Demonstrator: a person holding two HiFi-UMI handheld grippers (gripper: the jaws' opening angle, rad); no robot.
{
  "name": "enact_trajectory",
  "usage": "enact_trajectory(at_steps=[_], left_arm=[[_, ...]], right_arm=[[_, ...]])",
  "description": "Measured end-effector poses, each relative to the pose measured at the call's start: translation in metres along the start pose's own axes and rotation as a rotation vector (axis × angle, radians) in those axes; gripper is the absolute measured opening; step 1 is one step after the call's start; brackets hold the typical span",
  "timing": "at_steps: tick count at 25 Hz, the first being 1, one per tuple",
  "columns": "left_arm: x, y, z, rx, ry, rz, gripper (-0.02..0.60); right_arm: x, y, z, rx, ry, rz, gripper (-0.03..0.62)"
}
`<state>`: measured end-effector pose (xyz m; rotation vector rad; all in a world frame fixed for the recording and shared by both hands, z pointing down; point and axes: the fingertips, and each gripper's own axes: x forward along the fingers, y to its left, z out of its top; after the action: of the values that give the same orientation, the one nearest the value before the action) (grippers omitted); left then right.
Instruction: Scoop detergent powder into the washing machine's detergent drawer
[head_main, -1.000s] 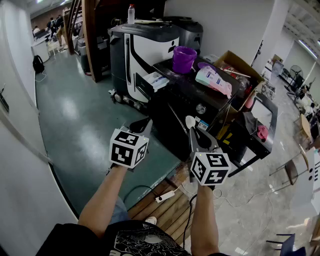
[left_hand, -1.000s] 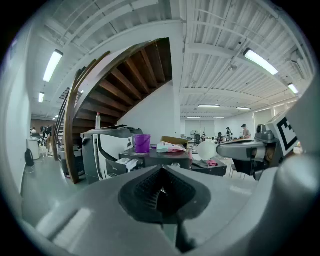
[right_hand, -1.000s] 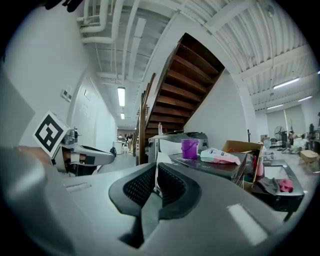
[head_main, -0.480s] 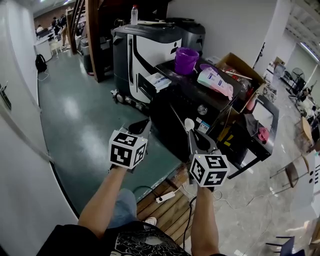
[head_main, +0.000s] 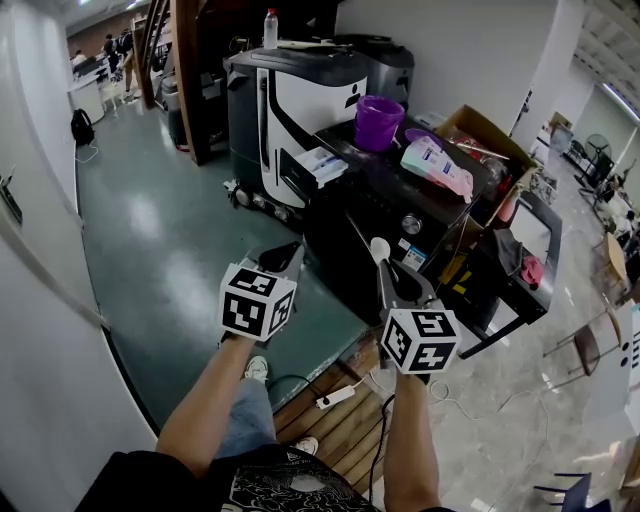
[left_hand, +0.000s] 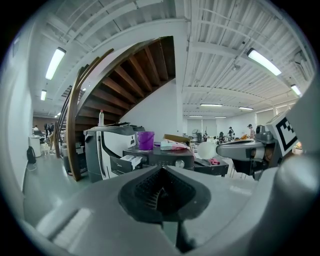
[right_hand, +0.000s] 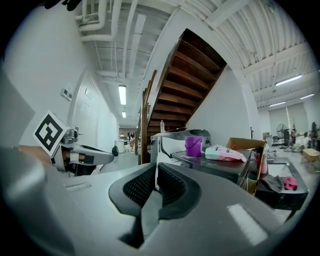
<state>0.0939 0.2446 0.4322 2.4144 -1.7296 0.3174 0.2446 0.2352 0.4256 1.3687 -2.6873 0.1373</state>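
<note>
2 tools, left tool (head_main: 290, 251) pressed together, right tool (head_main: 386, 270) pinching white spoon (head_main: 379, 248), purple bucket (head_main: 381, 122) on black machine (head_main: 400, 205)

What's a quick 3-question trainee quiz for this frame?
1. True or false: the left gripper is shut and empty.
2. The right gripper holds: A) a spoon B) a sponge C) a cloth.
3. What colour is the bucket on the black machine?
Key: 1 true; 2 A; 3 purple.
</note>
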Motion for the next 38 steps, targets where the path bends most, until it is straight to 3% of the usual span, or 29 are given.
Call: enact_trajectory(at_steps=[8, 21, 38], left_arm=[[0.035, 0.033, 0.012, 0.007, 0.003, -0.027, 0.000], [0.143, 0.093, 0.031, 0.028, 0.002, -0.141, 0.000], [0.235, 0.186, 0.075, 0.010, 0.026, -0.314, 0.000]], right_arm=[[0.043, -0.008, 0.004, 0.004, 0.016, -0.027, 0.037], [0.145, -0.048, 0.009, 0.011, 0.041, -0.125, 0.037], [0.266, -0.051, 0.056, 0.011, 0.107, -0.257, 0.037]])
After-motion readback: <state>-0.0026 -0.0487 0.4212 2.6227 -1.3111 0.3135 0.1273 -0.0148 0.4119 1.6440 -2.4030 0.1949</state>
